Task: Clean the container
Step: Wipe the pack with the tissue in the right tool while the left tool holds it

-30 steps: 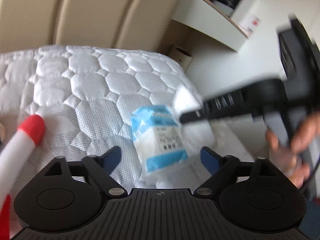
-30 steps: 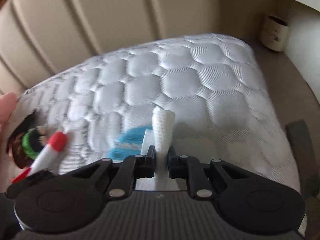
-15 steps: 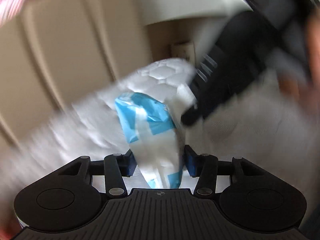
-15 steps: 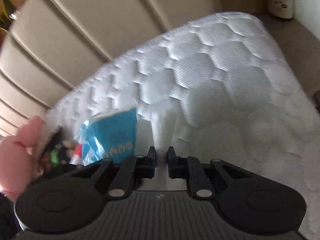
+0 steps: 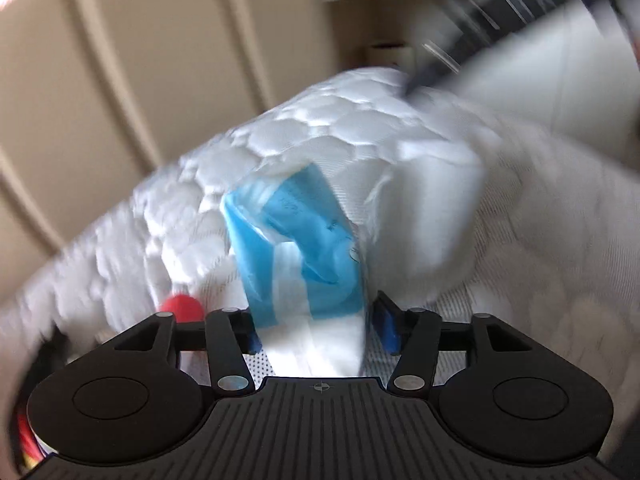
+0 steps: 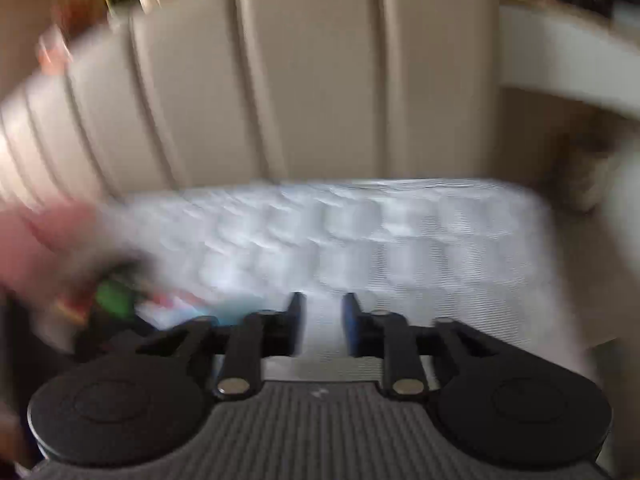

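My left gripper (image 5: pixel 316 330) is shut on a blue and white wipe packet (image 5: pixel 304 256) and holds it up above the white quilted mattress (image 5: pixel 320 136). A white wipe sheet (image 5: pixel 436 196) stretches from the packet's top up to the right, toward the blurred black right gripper (image 5: pixel 460 56). In the right wrist view my right gripper (image 6: pixel 322 320) has its jaws close together on a white strip of the wipe (image 6: pixel 322 316); the view is blurred. A red-tipped white object (image 5: pixel 182 308) lies low on the left.
A beige padded headboard (image 6: pixel 304 80) stands behind the mattress. A white shelf (image 6: pixel 560 64) is at the upper right. A hand (image 6: pixel 36 252) and small colourful items (image 6: pixel 112 300) sit blurred at the left.
The right gripper has pulled away up and to the right, drawing the white sheet further out of the packet. The left gripper has kept hold of the packet. Both views have swung.
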A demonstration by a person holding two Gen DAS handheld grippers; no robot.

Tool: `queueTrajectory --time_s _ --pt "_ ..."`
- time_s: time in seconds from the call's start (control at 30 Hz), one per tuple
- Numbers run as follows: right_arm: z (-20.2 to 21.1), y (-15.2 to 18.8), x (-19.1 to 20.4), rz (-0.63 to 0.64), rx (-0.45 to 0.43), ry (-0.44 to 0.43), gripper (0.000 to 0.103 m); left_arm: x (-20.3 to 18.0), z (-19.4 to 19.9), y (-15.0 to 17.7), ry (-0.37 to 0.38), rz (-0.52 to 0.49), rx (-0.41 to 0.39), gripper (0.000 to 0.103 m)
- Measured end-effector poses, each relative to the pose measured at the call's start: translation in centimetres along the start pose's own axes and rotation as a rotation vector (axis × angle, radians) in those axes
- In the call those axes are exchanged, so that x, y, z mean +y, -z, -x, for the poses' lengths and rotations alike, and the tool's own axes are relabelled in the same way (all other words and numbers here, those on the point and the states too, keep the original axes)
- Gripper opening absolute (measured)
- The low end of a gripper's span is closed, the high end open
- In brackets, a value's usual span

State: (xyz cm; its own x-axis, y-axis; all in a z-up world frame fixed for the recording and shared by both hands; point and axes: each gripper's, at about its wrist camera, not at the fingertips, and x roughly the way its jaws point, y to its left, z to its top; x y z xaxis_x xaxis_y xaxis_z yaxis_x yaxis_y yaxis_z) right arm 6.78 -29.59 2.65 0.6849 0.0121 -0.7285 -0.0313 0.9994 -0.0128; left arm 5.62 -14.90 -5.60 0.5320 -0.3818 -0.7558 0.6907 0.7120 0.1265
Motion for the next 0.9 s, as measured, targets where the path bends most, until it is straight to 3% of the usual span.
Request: queueTrajectory --time_s 0.03,0.1,0.17,0.2,0.27,0.33,0.37,0.43,0.47,0.6,0.77,0.83,0.87,0.9 --pt "-0.2 0.0 -0.3 0.01 0.019 -0.01 0.05 0.8 -0.1 -0.1 0.012 0.042 0.0 0.064" --pt "-0.3 -0.1 -0.9 -0.014 0.051 -0.091 0.079 1.8 -0.4 -0.3 0.026 0.093 -0.005 0.068" --pt "-0.5 -0.2 -1.2 -0.06 0.081 -0.19 0.086 2.3 -0.6 -0.3 0.024 0.117 -0.002 0.074" --pt "-0.6 -0.2 -1.1 -0.076 0.087 -0.208 0.086 2.5 -0.8 -0.3 0.022 0.121 0.002 0.074" --pt "-0.8 -0.1 -0.6 -0.119 0.079 -0.131 0.084 2.6 -0.9 -0.2 0.028 0.125 0.01 0.077" --pt "-0.4 -0.1 -0.2 -0.147 0.039 -0.03 0.068 2.6 -0.9 -0.3 0.028 0.124 0.024 0.083" --pt "0.3 -0.2 -0.2 -0.144 -0.012 0.026 0.067 2.6 -0.8 -0.3 0.027 0.125 0.029 0.084" --pt "1.5 -0.6 -0.1 -0.12 -0.07 0.096 0.081 2.6 -0.7 -0.2 0.032 0.13 0.032 0.087" --pt "1.6 -0.8 -0.1 -0.082 -0.035 0.058 0.085 2.7 -0.6 -0.2 0.04 0.132 0.031 0.087" --pt "2.6 0.5 -0.1 -0.052 0.098 -0.143 0.085 3.2 -1.2 -0.1 0.048 0.139 0.038 0.088" --pt "4.2 2.6 1.6 0.027 0.149 -0.112 0.084 4.6 -1.6 0.0 0.066 0.207 0.048 0.092" --pt "2.8 3.1 2.0 0.05 0.228 -0.103 0.084 5.0 -1.6 0.0 0.071 0.222 0.048 0.092" --pt "1.7 3.2 2.2 0.061 0.27 -0.11 0.083 5.0 -1.5 -0.1 0.072 0.222 0.046 0.092" --pt "0.6 3.4 2.5 0.071 0.306 -0.116 0.074 5.0 -1.5 -0.2 0.073 0.221 0.046 0.092"
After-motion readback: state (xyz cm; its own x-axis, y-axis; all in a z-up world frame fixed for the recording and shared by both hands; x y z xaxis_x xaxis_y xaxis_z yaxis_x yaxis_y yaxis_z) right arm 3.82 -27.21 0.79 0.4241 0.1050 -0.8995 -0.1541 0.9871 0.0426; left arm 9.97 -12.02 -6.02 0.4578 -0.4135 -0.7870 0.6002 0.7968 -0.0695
